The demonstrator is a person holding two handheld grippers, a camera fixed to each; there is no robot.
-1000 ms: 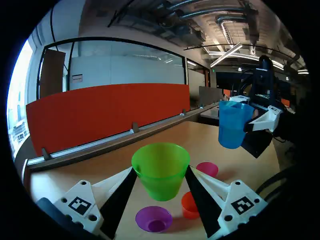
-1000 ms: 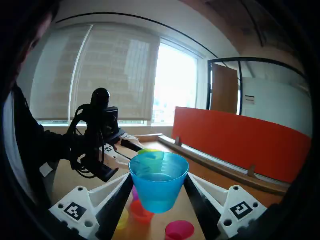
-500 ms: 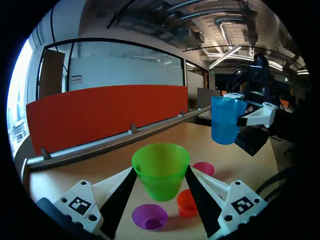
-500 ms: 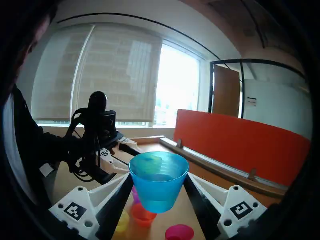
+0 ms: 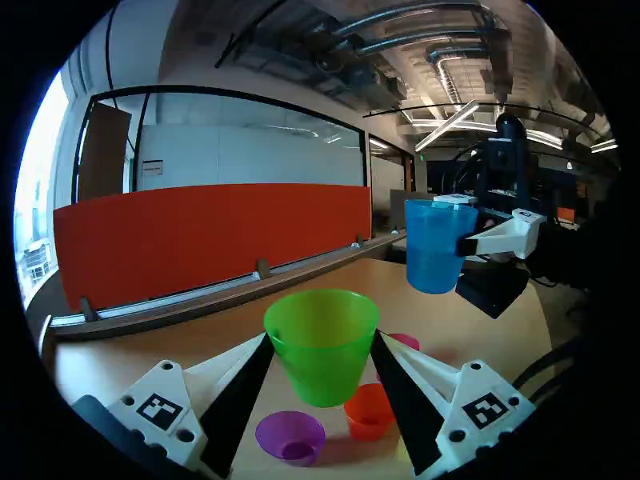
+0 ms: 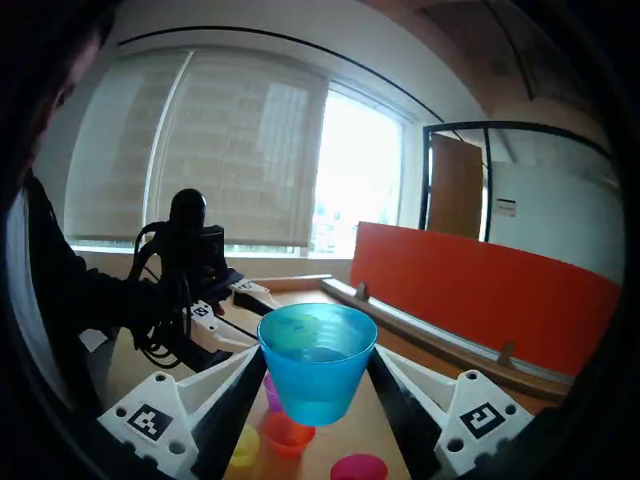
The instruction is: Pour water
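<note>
Blue cup (image 5: pixel 432 248) closing on green cup (image 5: pixel 322 344)
Right gripper (image 6: pixel 317 354) clamps the blue cup, now nearer and higher beside the green cup, itself clamped in the left gripper (image 5: pixel 322 342).

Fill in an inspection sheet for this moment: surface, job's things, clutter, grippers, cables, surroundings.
Surface: light wooden table, no spill seen.
Job's things: green cup, upright, no water seen in it; blue cup, upright, partly filled with water and held above the table.
Clutter: small purple cup, orange cup, pink cup and yellow cup on the table.
Grippers: left gripper shut on the green cup; right gripper shut on the blue cup.
Cables: black cables hang at the left gripper.
Surroundings: orange partition, bright window, ceiling pipes, a person's dark sleeve.
</note>
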